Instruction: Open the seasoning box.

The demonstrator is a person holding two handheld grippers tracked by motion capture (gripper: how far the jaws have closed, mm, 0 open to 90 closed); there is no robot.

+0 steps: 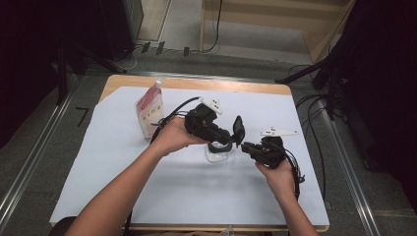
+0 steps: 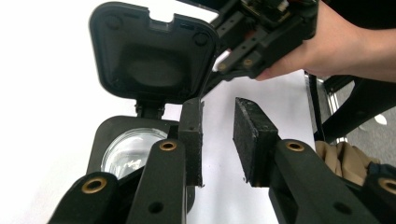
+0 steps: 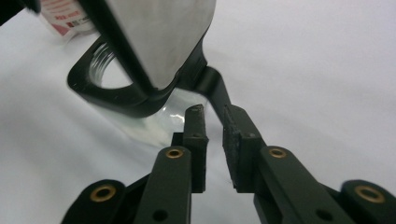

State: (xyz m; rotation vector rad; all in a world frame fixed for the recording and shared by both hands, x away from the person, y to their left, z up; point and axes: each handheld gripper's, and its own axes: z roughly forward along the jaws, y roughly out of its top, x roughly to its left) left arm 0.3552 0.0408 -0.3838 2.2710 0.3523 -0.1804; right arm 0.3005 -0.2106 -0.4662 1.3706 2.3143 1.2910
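Clear jar (image 1: 217, 153) with a black collar and a hinged black flip lid (image 1: 238, 130) stands near the middle of the white sheet (image 1: 147, 196) covering the table, between the two hand-held grippers. The lid is swung up and stands roughly upright on its hinge, so the mouth of the jar is open; in the left gripper view the glassy opening (image 2: 128, 151) sits below the raised lid (image 2: 152, 51). A red-and-white pouch (image 1: 150, 114) stands well behind, toward the far left of the sheet.

The left gripper (image 1: 227, 139) is at the jar's collar, but its pads (image 2: 254, 137) stand apart with only bare sheet between them in its own view, so it is released and grips nothing. The right gripper (image 1: 246, 146) sits just beside the hinge side; in the right gripper view its jaws are parted by a narrow gap, pointing at the hinge arm (image 3: 217, 91), with nothing pinched.

The step in hand appears to be working the lid, most likely settling it fully open. To do it well, one gripper should probably steady the collar low down so the light jar does not tip or slide on the smooth sheet, while the other moves the lid along its hinge arc rather than pushing sideways. Contact on the lid's edge, not the hinge arm, would give better leverage and less risk of dragging the jar.
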